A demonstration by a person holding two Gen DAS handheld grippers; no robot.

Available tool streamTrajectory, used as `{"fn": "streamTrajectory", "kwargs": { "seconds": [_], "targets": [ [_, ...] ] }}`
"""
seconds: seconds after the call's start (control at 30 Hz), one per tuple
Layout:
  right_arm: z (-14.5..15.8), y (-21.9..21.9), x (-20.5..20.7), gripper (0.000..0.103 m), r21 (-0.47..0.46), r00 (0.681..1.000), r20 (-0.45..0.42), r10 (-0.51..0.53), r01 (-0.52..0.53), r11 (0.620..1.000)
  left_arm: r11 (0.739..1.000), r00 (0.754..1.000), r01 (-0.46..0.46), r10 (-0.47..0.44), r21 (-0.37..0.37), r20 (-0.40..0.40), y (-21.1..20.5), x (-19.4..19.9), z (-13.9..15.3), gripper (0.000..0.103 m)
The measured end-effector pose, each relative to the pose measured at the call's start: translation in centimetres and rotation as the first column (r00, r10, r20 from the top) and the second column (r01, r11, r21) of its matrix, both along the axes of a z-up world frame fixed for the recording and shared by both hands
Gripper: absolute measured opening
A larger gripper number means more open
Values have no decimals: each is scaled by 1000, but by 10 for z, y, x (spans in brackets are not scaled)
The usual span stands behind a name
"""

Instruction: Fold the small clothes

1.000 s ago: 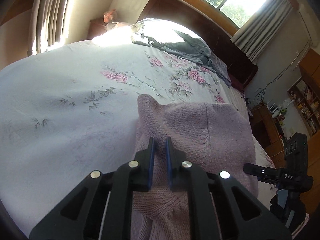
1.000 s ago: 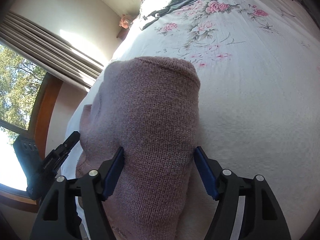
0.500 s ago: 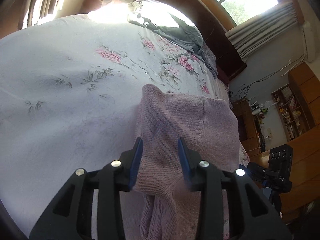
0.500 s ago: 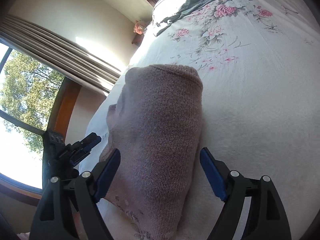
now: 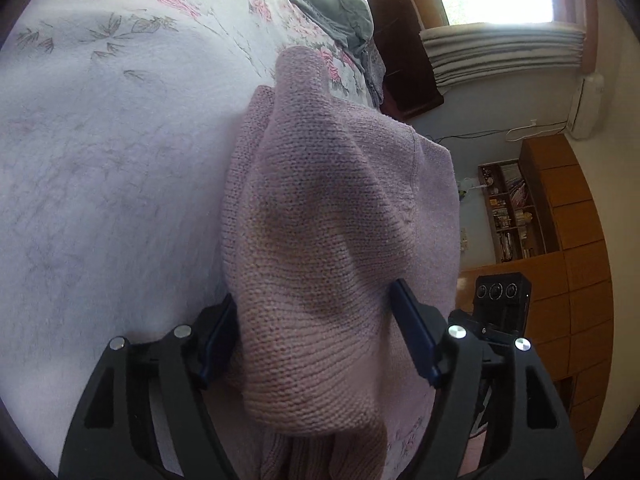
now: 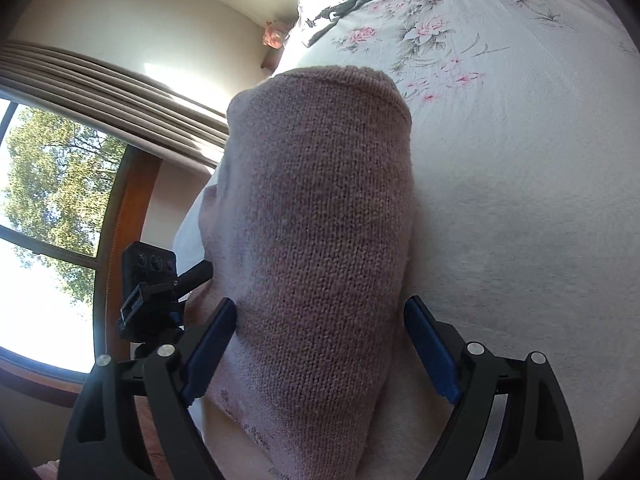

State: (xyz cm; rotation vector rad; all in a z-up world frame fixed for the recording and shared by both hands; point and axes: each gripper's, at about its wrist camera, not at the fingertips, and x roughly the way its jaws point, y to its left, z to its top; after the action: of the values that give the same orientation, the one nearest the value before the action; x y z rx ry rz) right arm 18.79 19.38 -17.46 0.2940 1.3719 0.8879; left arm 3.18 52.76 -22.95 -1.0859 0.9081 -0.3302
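Note:
A folded pink knit sweater (image 5: 332, 216) lies on the floral bedspread (image 5: 100, 140) near the bed's edge. In the left wrist view my left gripper (image 5: 316, 336) is open, its blue pads spread wide on either side of a bunched fold of the knit, not pinching it. In the right wrist view the same sweater (image 6: 320, 240) fills the middle, a rolled hem at its far end. My right gripper (image 6: 320, 344) is open too, its pads standing apart on both sides of the folded knit.
Grey clothes (image 5: 340, 8) lie heaped near the wooden headboard (image 5: 404, 60). A black camera on a tripod (image 5: 500, 304) stands off the bed's side, also a black camera (image 6: 148, 280) in the right view. Windows, curtains and a bookshelf (image 5: 512, 212) lie beyond.
My left gripper, shut on the knit a second ago, has spread wide and let go, and its view swung toward the bookshelf. The right gripper stayed open and drew back slightly.

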Motion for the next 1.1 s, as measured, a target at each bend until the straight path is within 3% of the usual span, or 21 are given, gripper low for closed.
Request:
{"fn": "streamTrajectory", "kwargs": {
  "seconds": [0.13,0.2,0.27,0.37,0.43,0.5,0.8,0.93,1.1],
  "targets": [
    [-16,8,5,87,41,999,-51,-3,5,999,999,999,40,-41,35,3,-13,9,1,73],
    [-19,14,4,85,40,999,-45,-1,3,999,997,999,32,-33,73,6,-20,10,5,56],
    [-16,15,1,75,34,1000,-27,3,-2,999,997,999,16,-19,79,32,-28,10,11,49],
    [-6,5,-3,61,92,999,-33,14,-11,996,1000,997,5,-6,19,72,-34,6,18,46],
    [2,-3,-6,59,128,999,-41,18,-13,992,999,994,6,-2,-40,111,-38,3,27,45],
    [12,-12,-12,59,150,999,-40,18,-12,989,999,988,20,-13,-46,152,-49,-2,43,44],
    [74,-123,-48,59,224,1000,-2,27,-26,974,992,964,110,-90,-68,249,-150,-32,103,45],
    [75,-176,-63,59,180,1000,-13,-7,10,984,989,969,135,-119,-61,217,-206,-40,98,45],
    [31,-224,-66,60,93,998,-42,-45,49,994,988,980,148,-152,39,128,-259,-44,58,45]
  ]
}}
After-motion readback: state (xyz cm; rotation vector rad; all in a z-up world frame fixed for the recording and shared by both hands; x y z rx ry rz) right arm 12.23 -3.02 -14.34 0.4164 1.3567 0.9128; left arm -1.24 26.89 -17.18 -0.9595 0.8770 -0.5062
